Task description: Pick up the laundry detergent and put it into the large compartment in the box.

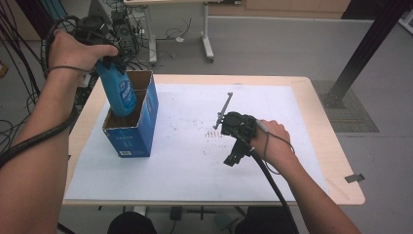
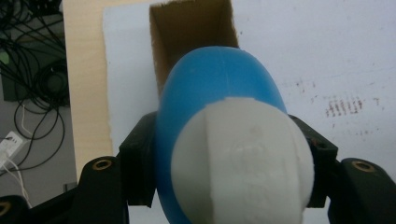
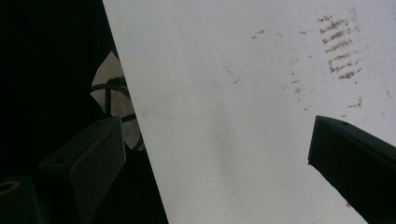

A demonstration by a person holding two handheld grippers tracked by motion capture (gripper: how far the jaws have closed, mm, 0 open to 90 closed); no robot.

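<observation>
Now our left tool is clamped on the blue bottle, probably halfway into the box; next we lower it and let go.

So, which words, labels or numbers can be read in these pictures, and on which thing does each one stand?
Nothing can be read for certain.
Blue bottle: a white label patch, too blurred to read.
Blue carton: pale print on the front side, too small to read.
White sheet: brown marks, which are smudges and not letters.
Bottle's white cap: faint raised marks, not legible.
</observation>
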